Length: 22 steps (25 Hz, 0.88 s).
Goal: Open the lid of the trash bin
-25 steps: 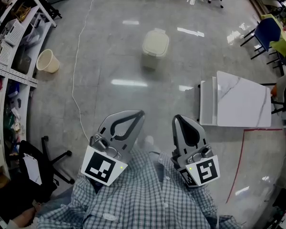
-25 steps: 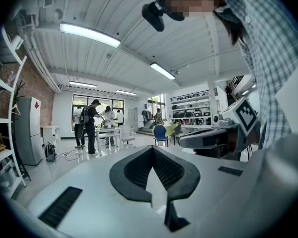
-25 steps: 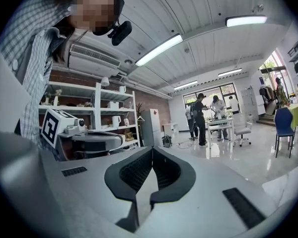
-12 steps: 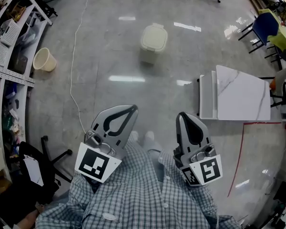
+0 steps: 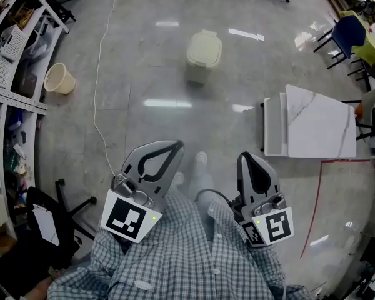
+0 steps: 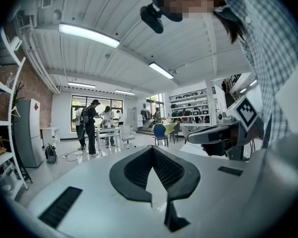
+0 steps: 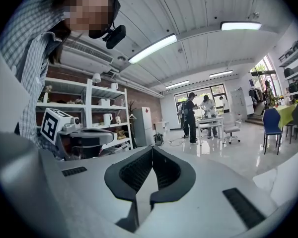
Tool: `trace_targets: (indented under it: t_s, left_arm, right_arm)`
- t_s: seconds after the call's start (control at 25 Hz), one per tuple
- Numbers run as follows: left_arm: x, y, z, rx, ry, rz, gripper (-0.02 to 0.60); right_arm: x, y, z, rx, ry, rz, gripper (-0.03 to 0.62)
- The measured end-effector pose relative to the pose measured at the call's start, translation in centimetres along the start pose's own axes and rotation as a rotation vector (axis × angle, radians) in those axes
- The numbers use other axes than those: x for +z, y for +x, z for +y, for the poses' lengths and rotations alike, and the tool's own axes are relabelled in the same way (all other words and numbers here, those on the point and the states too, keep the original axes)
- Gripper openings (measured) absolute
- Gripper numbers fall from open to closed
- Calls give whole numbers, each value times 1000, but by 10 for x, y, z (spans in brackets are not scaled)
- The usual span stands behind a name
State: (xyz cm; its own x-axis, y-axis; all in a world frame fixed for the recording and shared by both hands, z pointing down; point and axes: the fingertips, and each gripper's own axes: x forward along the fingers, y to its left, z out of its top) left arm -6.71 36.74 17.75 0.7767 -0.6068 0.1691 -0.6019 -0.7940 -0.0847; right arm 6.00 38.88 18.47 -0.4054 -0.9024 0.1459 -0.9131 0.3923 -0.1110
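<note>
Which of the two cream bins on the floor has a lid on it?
The trash bin standing mid-floor straight ahead; the bucket by the shelves at left is open-topped.

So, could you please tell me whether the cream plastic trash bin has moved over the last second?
No. The cream plastic trash bin sits just as far from the white marble-topped table as before; only the camera shifted.
</note>
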Motion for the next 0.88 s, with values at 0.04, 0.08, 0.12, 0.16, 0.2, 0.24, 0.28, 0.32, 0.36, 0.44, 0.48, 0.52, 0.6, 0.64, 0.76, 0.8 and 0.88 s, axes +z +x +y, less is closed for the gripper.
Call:
trace_targets:
  t_s: [0.04, 0.08, 0.12, 0.16, 0.2, 0.24, 0.28, 0.32, 0.36, 0.44, 0.48, 0.52, 0.6, 0.64, 0.76, 0.8, 0.88]
  left_arm:
    - [-1, 1, 1, 3, -2, 1, 5]
    - [-1, 3, 3, 7, -1, 4, 5]
    - [-1, 5, 6, 13, 0, 9, 5]
    - [-1, 8, 9, 21, 0, 13, 5]
    - [-2, 12, 12, 31, -5, 16, 5]
    - [-2, 16, 16, 43, -13, 20, 5]
    - [-3, 20, 21, 55, -26, 24, 5]
    - [-3, 24, 25, 67, -41, 27, 5]
    - [-2, 28, 30, 78, -53, 29, 5]
    - [0, 39, 37, 95, -62, 32, 5]
    - [2, 45, 41, 103, -64, 35, 5]
    - [3, 50, 43, 111, -68, 39, 5]
    - [5, 61, 50, 125, -76, 42, 5]
    - [7, 66, 52, 131, -77, 42, 5]
    - [10, 82, 57, 138, -80, 43, 5]
    - [12, 87, 58, 134, -73, 45, 5]
    - [14, 96, 60, 129, -60, 51, 5]
  right_arm:
    - [0, 3, -1, 5, -1, 1, 17]
    - [1, 6, -3, 13, -1, 0, 17]
    - [2, 11, -5, 22, -1, -3, 17]
    - [3, 15, -8, 31, 0, -7, 17]
    - [4, 20, -11, 39, 1, -8, 17]
    - [4, 26, -14, 46, 2, -7, 17]
    - [3, 32, -18, 55, 1, -2, 17]
    - [3, 38, -22, 64, -1, 2, 17]
    - [3, 45, -26, 73, -3, 3, 17]
    - [7, 58, -36, 85, -11, -1, 17]
    - [10, 64, -40, 95, -17, -5, 17]
    - [13, 69, -44, 109, -25, -7, 17]
    - [20, 79, -48, 146, -47, -8, 17]
    - [23, 84, -50, 166, -54, -9, 17]
    - [29, 96, -59, 213, -34, -15, 17]
    - [31, 100, -63, 216, -26, -19, 17]
    - [32, 107, -73, 210, -27, -17, 17]
